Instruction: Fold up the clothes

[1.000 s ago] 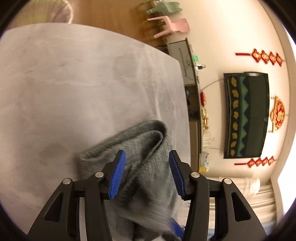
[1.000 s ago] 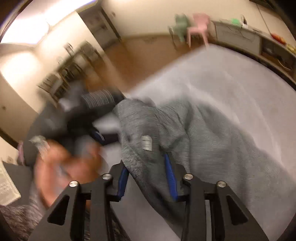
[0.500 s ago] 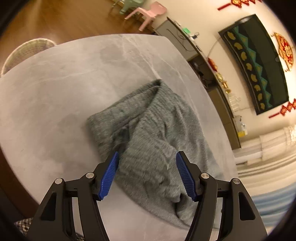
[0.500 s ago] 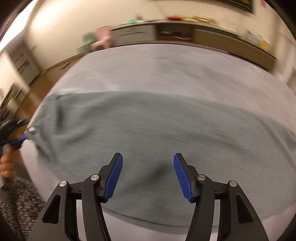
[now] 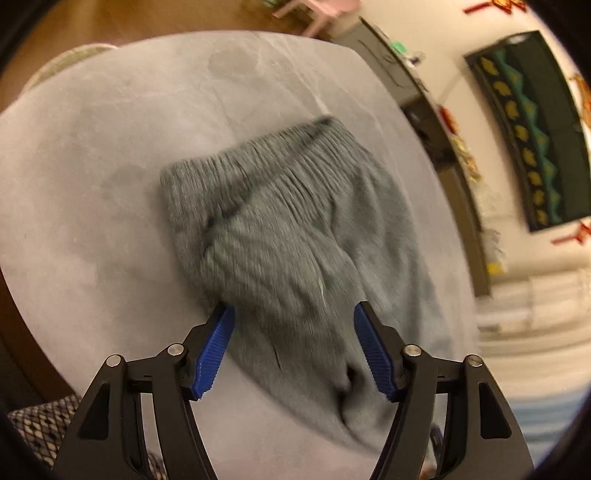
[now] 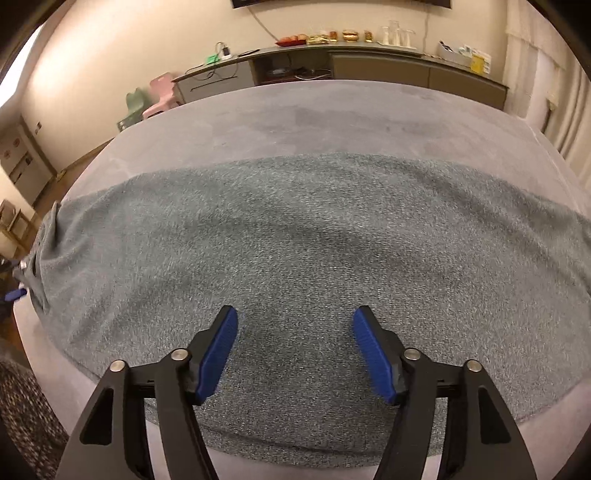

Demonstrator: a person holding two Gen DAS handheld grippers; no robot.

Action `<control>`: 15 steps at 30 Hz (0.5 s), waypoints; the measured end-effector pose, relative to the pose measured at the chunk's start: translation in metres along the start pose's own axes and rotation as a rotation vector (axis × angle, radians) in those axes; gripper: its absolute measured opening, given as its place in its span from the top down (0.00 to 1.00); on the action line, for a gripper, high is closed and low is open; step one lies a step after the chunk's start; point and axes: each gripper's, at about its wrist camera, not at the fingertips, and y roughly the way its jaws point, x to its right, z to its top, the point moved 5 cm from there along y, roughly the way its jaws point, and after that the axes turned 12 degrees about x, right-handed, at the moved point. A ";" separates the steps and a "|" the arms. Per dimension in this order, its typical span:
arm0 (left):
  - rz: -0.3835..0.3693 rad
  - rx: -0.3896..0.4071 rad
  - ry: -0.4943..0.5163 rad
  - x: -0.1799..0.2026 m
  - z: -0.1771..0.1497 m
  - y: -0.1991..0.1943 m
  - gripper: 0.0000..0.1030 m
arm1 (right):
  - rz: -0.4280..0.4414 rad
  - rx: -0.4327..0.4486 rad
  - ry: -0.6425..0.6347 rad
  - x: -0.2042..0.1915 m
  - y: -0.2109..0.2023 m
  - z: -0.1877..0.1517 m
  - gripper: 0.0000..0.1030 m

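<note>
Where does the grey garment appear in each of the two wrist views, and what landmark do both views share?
Left wrist view: the grey garment lies from the centre to the lower right, waistband at the top.
Right wrist view: the grey garment stretches across the whole middle, edge to edge.
Shared landmark: the pink chair beside the long cabinet.

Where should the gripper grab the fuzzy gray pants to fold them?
Probably the ribbed waistband of the gray pants. It is a thick bunched edge at the pants' end, so jaws coming down from above at its corner could likely pinch both layers.
</note>
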 end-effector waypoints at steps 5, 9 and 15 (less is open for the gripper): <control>0.001 0.255 0.127 0.010 0.025 -0.052 0.88 | 0.022 -0.019 -0.042 0.019 -0.009 -0.002 0.31; 0.125 0.025 0.012 -0.038 0.000 -0.013 0.86 | 0.048 -0.037 -0.053 0.035 -0.017 -0.004 0.31; 0.198 0.088 0.067 -0.031 -0.003 -0.042 0.59 | 0.047 -0.087 -0.098 0.060 -0.043 -0.006 0.30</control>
